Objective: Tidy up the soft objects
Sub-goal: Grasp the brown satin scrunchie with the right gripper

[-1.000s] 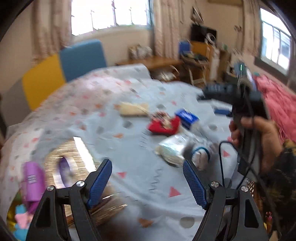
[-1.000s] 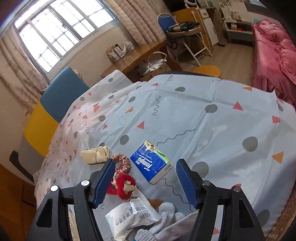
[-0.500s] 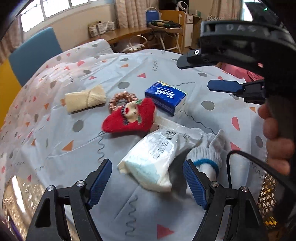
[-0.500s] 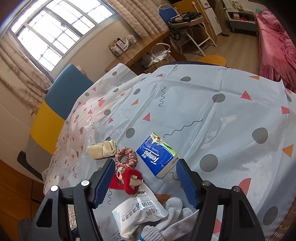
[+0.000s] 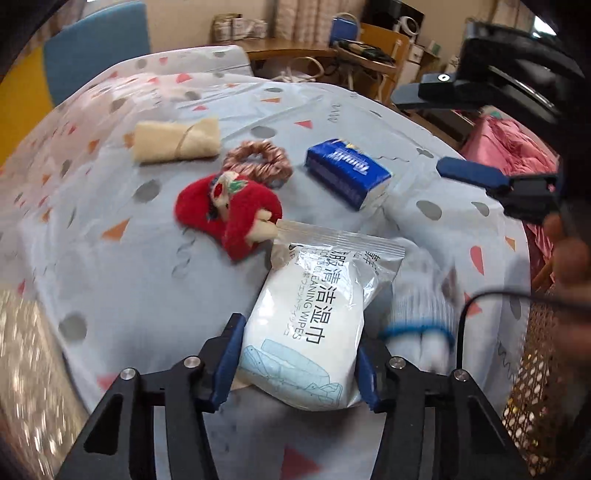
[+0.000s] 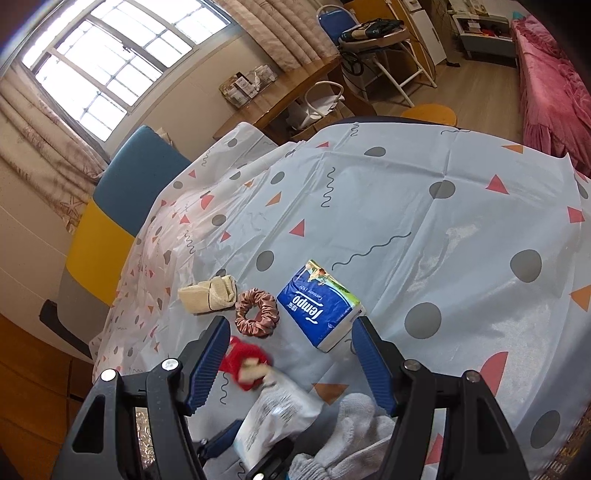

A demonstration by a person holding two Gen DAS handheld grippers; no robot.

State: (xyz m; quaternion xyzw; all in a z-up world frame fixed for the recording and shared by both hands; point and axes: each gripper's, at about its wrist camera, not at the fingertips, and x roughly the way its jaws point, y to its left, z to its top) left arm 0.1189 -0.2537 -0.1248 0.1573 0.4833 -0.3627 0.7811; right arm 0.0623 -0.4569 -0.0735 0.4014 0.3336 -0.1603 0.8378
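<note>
The left tongs [image 5: 295, 363] are clamped on the wipes pack [image 5: 314, 317] (it lies on the desk [image 5: 129, 277], beside the red toy [image 5: 229, 210]). The right tongs [image 6: 288, 365] stand apart above.

A large multi-pane window [image 6: 107, 70] admits bright daylight and is flanked by patterned beige curtains [image 6: 40, 136]. The wall below it [image 6: 207, 107] is plain cream. A wooden desk [image 6: 295, 96] stands against this wall and carries small boxes [image 6: 247, 85]. Near the desk stand a blue chair [image 6: 334, 20] and a white-legged folding stand [image 6: 391, 62] loaded with dark items. A round wooden stool [image 6: 428, 112] rests on the wood floor [image 6: 480, 85]. A pink bedspread [image 6: 550, 85] occupies the right side. A padded headboard has blue [image 6: 136, 173], yellow [image 6: 96, 236] and grey [image 6: 81, 295] panels. A pale cloth with triangles, dots and squiggles [image 6: 424, 206] covers the foreground surface.
</note>
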